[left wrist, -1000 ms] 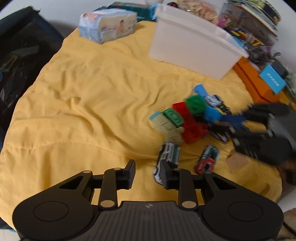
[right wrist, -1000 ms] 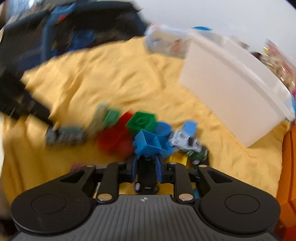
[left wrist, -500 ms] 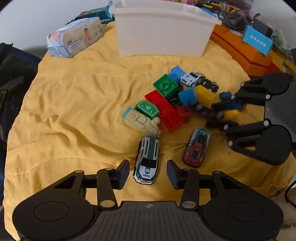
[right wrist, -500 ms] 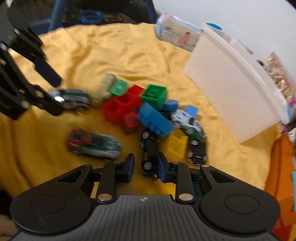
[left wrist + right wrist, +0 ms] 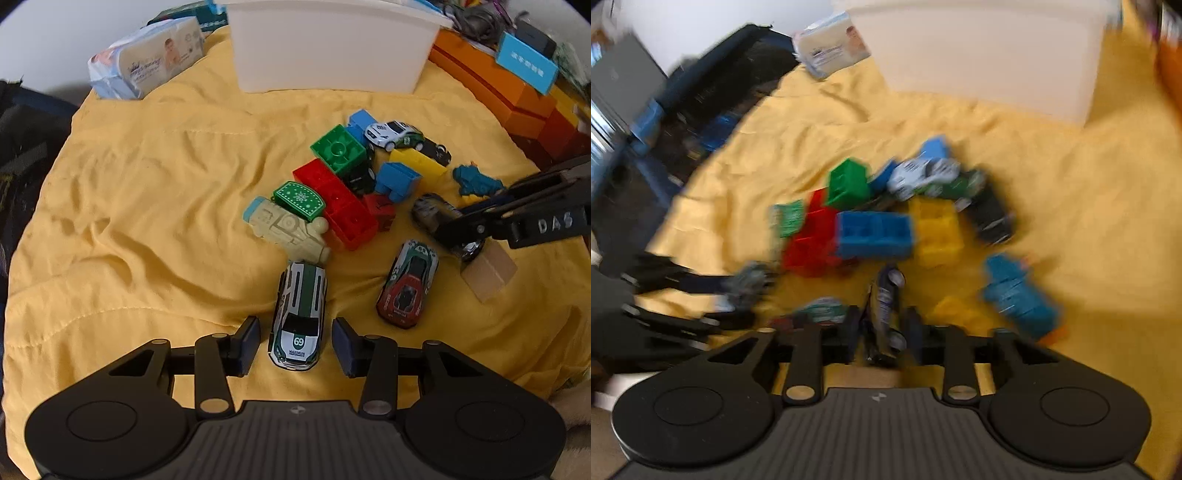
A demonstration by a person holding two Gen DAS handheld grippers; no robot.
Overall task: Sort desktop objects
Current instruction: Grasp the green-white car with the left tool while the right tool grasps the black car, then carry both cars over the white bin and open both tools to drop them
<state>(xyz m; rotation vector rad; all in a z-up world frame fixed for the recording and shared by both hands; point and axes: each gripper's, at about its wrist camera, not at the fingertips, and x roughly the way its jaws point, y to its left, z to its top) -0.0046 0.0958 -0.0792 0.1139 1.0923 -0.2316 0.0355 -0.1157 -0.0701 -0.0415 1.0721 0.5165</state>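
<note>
On the yellow cloth lies a pile of toy bricks: red, green, blue, yellow, plus several toy cars. My left gripper is open, its jaws on either side of a green-and-white car marked 69. My right gripper is shut on a dark toy car; it also shows in the left wrist view. A red-and-green car lies between the grippers. The right wrist view is blurred.
A white plastic bin stands at the back. A pack of wipes lies at the back left, orange boxes at the right. A small wooden block, a teal figure and a beige toy lie near the pile.
My left gripper has moved forward around the green-and-white car. My right gripper has closed on the dark car and is swinging, blurring its view.
</note>
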